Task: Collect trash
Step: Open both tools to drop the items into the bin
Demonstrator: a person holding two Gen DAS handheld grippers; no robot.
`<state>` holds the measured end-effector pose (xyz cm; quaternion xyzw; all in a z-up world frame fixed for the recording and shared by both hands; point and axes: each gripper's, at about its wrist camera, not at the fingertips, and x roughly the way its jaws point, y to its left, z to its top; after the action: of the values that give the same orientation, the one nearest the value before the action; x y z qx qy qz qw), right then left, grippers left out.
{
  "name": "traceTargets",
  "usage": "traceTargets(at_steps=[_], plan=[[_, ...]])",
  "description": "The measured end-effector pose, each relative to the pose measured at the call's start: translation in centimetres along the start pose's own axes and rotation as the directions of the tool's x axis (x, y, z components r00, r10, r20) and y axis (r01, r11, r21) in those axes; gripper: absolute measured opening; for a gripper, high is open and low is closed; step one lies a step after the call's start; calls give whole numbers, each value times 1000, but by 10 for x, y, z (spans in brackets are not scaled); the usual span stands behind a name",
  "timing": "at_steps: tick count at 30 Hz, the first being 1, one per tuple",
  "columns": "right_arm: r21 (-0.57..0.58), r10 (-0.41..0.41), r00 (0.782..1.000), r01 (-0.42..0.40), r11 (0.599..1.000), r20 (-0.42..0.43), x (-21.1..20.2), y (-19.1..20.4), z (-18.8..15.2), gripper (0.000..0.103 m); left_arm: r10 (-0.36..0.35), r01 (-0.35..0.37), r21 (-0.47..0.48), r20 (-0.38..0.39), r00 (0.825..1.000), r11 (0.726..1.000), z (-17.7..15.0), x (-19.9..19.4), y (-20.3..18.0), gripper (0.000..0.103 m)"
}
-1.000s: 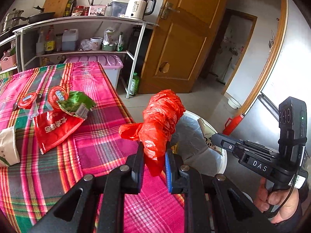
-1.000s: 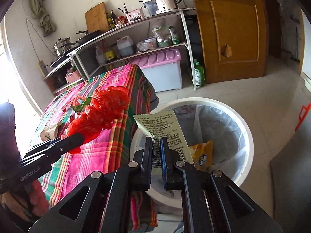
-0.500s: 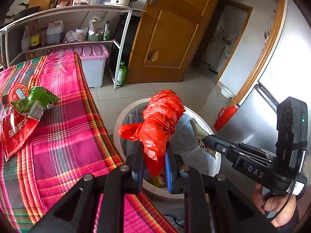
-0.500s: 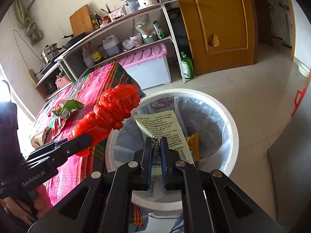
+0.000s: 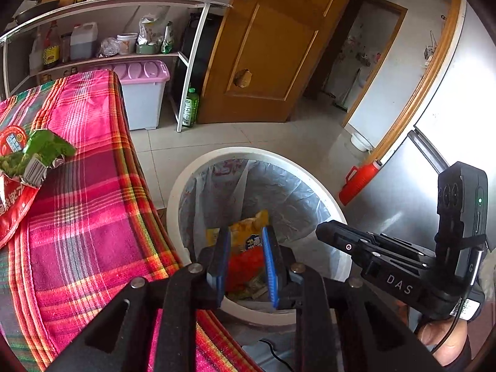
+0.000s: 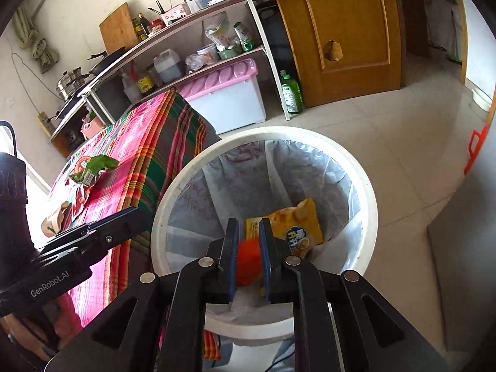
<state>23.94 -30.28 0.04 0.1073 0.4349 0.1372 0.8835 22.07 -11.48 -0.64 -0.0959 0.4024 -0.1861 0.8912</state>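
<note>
Plaid-covered bench (image 5: 93, 217) off to the left tool's left, with a green wrapper (image 5: 40, 152) and a red packet (image 5: 12, 210) lying on it, well clear of both tools. Straight ahead and below both tools, white lined bin (image 6: 369, 192), holding a yellow snack bag (image 6: 297, 226) and the red plastic bag (image 5: 245, 266) down at the bottom. Left tool (image 5: 245, 263) and right tool (image 6: 248, 254) both just opened a bit, narrow gap, gripping nothing, poised over the bin mouth.

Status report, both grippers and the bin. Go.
Left gripper and right gripper open, just released. Red bag down in white bin. Green wrapper on table. Nothing blocking.
</note>
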Motion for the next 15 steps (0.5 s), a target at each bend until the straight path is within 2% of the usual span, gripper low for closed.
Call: traceTargets(at_steps=[7,15], plan=[[-23,26,999,-25,999,29,-13,12,2,19,1,-1,1,52,999,1000,-2,-25,3,22],[-75,57,996,-52,996,64,-29,38,1,22,43,-43,-7,124,991,999,-6,-63,15,22]])
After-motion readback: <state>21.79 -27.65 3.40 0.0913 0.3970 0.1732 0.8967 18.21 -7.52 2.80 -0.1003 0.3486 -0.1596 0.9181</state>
